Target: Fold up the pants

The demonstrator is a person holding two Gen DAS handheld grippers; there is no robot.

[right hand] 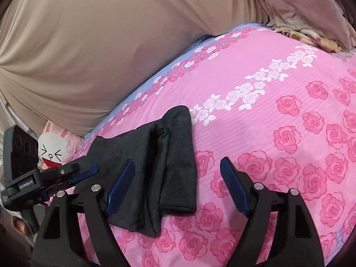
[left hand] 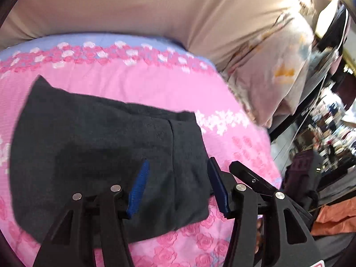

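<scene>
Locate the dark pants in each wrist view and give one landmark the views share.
Left wrist: pants fill the left centre, on the pink sheet, under the open left gripper.
Right wrist: pants lie lower left of centre, beside the right gripper.
Shared landmark: the white rose band past the pants.
</scene>
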